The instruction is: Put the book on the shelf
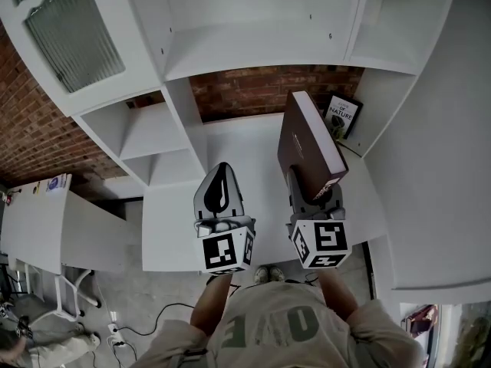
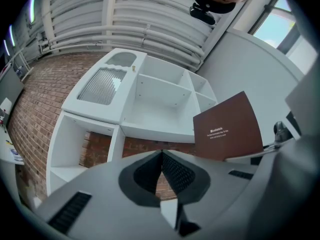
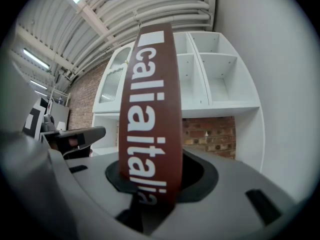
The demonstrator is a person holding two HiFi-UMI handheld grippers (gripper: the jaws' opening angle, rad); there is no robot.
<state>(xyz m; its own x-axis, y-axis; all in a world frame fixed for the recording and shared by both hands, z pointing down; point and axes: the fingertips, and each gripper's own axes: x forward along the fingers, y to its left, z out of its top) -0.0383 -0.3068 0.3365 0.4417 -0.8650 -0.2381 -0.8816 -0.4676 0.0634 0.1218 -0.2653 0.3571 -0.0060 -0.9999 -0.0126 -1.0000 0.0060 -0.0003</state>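
Right gripper first: its jaws are clamped on the lower end of the brown book, one pad on each cover. The spine with its big white lettering faces straight back at me in the right gripper view. From the head view I have the right gripper holding the book up off the white desk top, long edge rising away from me. The far end reaches toward the brick-backed opening under the white shelf unit. The book is in the air, not yet on any shelf.

Over to the left gripper: jaws pressed together, ribbed pads meeting, nothing between them. In the head view the left gripper hangs over the desk just beside the right one, apart from the book. The left gripper view catches the book's brown cover off to the right, small white print on it.

Further out, a second book with a dark cover leans in the right corner of the opening, close to the far end of the held one. Red brick wall shows behind the shelves. A ribbed-glass cabinet door sits at upper left.
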